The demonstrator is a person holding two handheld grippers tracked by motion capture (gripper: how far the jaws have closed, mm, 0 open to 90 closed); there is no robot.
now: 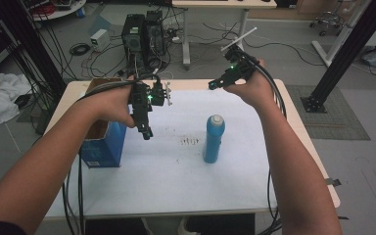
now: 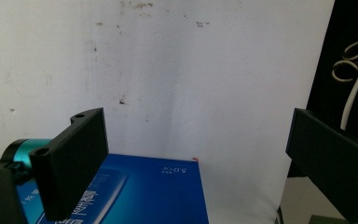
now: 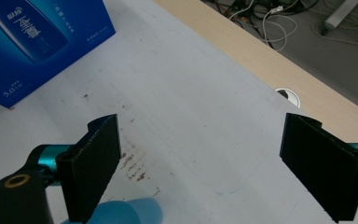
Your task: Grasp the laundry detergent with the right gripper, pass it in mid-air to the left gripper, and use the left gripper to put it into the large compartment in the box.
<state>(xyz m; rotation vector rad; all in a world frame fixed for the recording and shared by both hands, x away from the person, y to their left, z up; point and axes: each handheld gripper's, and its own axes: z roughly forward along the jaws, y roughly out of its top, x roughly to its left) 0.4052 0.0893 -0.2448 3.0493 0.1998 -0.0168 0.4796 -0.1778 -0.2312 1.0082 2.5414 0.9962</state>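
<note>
Two claws hover over the white-topped bench (image 1: 176, 186), each empty with its jaws spread wide. At centre left of the high view, the left claw (image 1: 147, 131) hangs just above the open blue carton (image 1: 103, 144), which stands at the bench's left edge. Near the middle, the blue bottle with a white cap (image 1: 214, 139) stands upright beside a patch of dark smudges (image 1: 190, 141). Upper right, the right claw (image 1: 212, 85) is raised well apart from the bottle.
</note>
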